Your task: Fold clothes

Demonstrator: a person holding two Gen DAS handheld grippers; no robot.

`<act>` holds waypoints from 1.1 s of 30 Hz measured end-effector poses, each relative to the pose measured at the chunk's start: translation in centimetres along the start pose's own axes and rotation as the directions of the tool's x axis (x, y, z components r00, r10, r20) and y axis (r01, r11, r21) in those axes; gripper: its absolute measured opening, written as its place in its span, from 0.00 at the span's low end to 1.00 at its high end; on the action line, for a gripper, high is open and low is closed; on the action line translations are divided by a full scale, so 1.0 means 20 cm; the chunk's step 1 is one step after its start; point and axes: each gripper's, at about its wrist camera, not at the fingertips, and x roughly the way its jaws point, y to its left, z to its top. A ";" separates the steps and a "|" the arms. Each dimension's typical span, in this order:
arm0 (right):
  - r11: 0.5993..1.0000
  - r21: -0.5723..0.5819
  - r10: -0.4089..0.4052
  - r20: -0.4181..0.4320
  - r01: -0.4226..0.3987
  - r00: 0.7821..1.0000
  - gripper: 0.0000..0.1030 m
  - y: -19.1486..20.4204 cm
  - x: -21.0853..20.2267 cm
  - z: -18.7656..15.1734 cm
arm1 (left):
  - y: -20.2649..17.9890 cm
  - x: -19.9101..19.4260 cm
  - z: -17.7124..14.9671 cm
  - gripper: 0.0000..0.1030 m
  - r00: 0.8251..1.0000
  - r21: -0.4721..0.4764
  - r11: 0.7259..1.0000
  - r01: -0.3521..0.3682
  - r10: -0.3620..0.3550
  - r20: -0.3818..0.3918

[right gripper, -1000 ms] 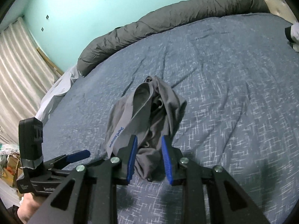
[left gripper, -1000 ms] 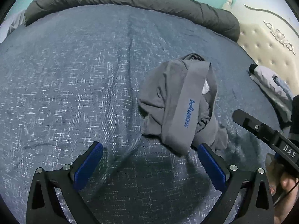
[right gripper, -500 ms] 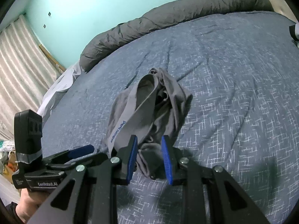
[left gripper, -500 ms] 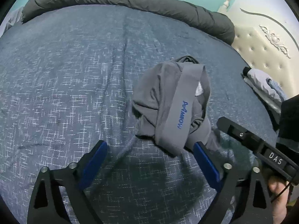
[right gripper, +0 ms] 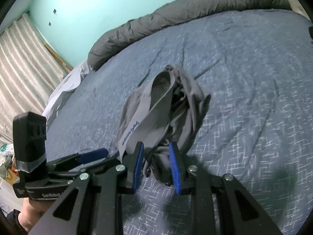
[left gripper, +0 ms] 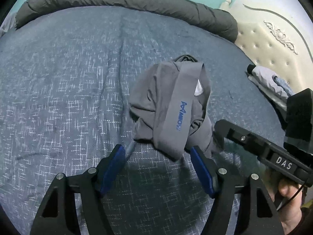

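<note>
Crumpled grey underwear (left gripper: 170, 105) with a blue-lettered waistband lies on the blue bedspread (left gripper: 58, 78). My left gripper (left gripper: 157, 154) is open, and the near end of the waistband reaches just between its blue fingertips. In the right wrist view the same underwear (right gripper: 162, 107) lies ahead. My right gripper (right gripper: 155, 152) is open by a narrow gap, and the bunched near corner of the cloth sits between its blue pads. The two grippers are close together at the garment's near edge. A blue finger (right gripper: 92, 154) of the left one shows in the right wrist view.
A rolled dark grey duvet (left gripper: 127, 2) runs along the bed's far edge. A cream tufted headboard (left gripper: 273, 45) stands at the right, with a stack of folded clothes (left gripper: 268, 80) in front of it. A striped curtain (right gripper: 23, 62) hangs at the left.
My left gripper's fingers have drawn closer together and moved in toward the waistband end. The right gripper has edged forward over the cloth's near corner, its gap about the same.
</note>
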 end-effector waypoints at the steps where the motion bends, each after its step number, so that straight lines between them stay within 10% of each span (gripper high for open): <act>1: 1.000 0.002 0.004 -0.006 -0.004 1.000 0.25 0.00 0.01 0.00 | 0.01 0.00 0.00 0.72 1.000 -0.001 1.000 -0.003 0.003 -0.001; 10: 1.000 0.004 0.010 -0.019 -0.010 1.000 0.32 0.03 0.08 0.00 | 0.07 -0.06 0.05 0.72 0.999 -0.014 0.999 -0.037 0.037 0.026; 18: 0.990 -0.079 -0.115 0.059 0.120 0.992 0.05 0.09 0.01 0.05 | 0.22 -0.18 -0.01 0.72 0.998 -0.051 0.998 -0.031 0.034 0.047; 33: 0.853 -0.422 -0.267 0.155 0.308 0.951 0.03 0.33 0.11 0.65 | 0.40 -0.42 -0.03 0.72 0.993 -0.115 0.993 -0.015 0.029 0.114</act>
